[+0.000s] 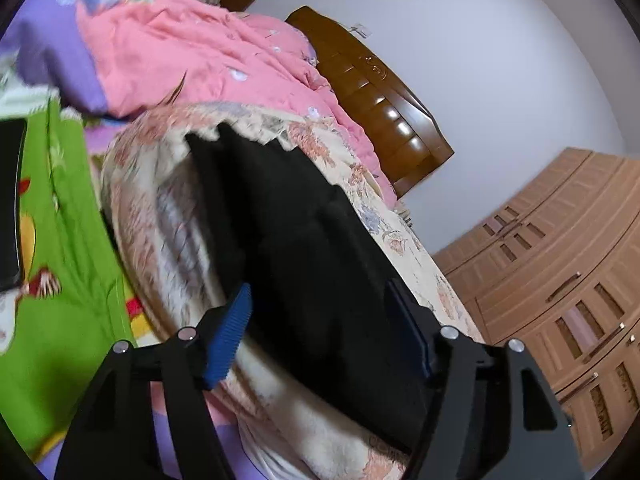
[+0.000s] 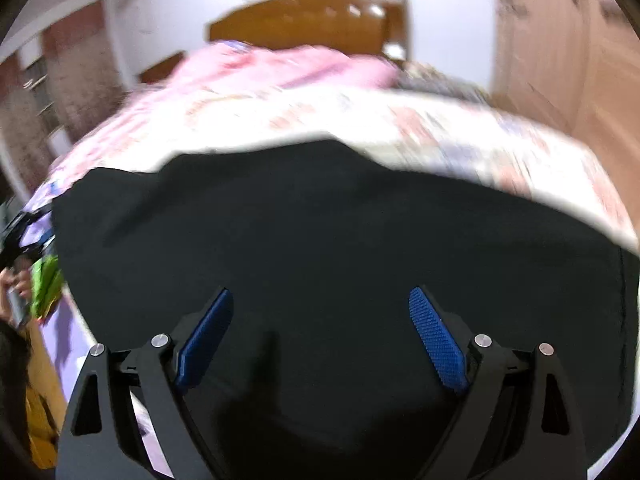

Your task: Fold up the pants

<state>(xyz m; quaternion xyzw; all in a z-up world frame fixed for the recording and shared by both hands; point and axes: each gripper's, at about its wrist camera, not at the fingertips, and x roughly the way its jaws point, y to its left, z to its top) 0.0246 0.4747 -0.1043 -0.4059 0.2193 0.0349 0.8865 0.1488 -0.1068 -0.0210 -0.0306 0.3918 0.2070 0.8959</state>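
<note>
Spreading across the bed, the floral blanket (image 1: 160, 216) gave me the widest bare ground, its pale margin running open along the left of the black pants (image 1: 304, 240). The pink quilt (image 1: 192, 52) was heaped toward the wooden headboard (image 1: 380, 92), well clear of the pants; the wardrobe (image 1: 560, 280) stood beyond the bed's right side. The pants lay flat on the blanket, their far edge (image 2: 304, 140) a ragged line against the flowers. My left gripper (image 1: 324, 328) stood spread wide over the dark cloth, gripping nothing; my right gripper (image 2: 320, 336) also gaped wide above the pants, empty. I could read no writing anywhere.
</note>
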